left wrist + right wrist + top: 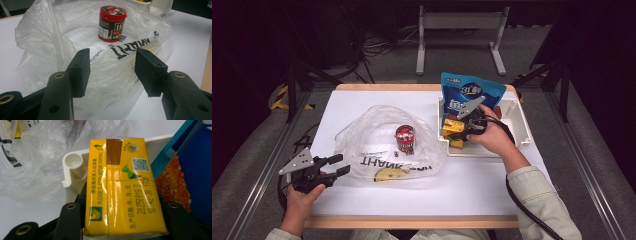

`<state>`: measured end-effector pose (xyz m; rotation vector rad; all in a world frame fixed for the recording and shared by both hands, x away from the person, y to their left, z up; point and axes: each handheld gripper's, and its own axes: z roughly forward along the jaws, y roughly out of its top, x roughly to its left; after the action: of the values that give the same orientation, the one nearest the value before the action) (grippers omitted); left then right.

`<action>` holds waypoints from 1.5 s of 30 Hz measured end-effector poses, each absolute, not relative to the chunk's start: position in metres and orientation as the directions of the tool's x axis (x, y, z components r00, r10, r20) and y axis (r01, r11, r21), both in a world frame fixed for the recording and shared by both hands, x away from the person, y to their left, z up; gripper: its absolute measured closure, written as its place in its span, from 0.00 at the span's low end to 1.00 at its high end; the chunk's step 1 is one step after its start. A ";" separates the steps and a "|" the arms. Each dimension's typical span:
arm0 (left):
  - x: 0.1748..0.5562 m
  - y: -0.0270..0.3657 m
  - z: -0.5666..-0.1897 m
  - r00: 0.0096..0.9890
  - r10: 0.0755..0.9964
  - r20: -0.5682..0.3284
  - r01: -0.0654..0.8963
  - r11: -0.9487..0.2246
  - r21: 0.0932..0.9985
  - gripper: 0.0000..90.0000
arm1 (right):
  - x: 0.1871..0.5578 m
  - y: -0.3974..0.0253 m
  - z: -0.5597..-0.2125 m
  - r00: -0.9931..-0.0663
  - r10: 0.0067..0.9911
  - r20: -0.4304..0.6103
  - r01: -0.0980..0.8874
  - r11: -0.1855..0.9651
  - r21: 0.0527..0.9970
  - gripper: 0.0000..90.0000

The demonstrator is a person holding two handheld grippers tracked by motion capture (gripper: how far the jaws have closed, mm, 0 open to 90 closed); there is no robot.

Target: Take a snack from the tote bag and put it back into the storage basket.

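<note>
The right gripper [463, 126] pinches a yellow carton [122, 187] in the white bin [522, 125] at two o'clock. Lift it straight up, clear of the blue packet [469, 92]. The left gripper [334, 165], jaws spread, waits at the plastic bag [377, 145] at eight o'clock.

Yellow drink carton [120, 187]: "PLEASE FLATTEN BEFORE DISPOSAL", date stamp "20250918 D", QR code. Red-lidded candy jar [112, 23]: "m&m's". Clear plastic bag [130, 47]: black lettering, upside down, not legible.
</note>
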<state>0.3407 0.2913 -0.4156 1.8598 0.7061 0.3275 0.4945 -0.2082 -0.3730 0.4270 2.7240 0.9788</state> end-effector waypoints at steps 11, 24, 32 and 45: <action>0.341 0.290 -0.416 0.791 0.604 -0.097 0.311 -0.261 0.914 0.52 | 0.490 -0.210 -0.370 -0.924 0.368 -0.104 0.214 0.723 0.657 0.49; 0.343 0.290 -0.416 0.793 0.601 -0.099 0.311 -0.260 0.914 0.52 | 0.473 -0.208 -0.346 -0.902 0.390 -0.184 0.151 0.685 0.713 0.41; 0.343 0.289 -0.416 0.794 0.599 -0.099 0.312 -0.264 0.913 0.52 | 0.454 -0.217 -0.332 -0.892 0.405 -0.198 0.117 0.632 0.766 0.43; 0.343 0.287 -0.416 0.793 0.601 -0.105 0.319 -0.263 0.910 0.52 | 0.425 -0.231 -0.336 -0.885 0.452 -0.109 0.193 0.571 0.798 0.78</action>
<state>0.3429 0.2875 -0.4163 1.8695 0.7003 0.3157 0.4249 -0.2306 -0.3359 0.5303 2.5048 1.2192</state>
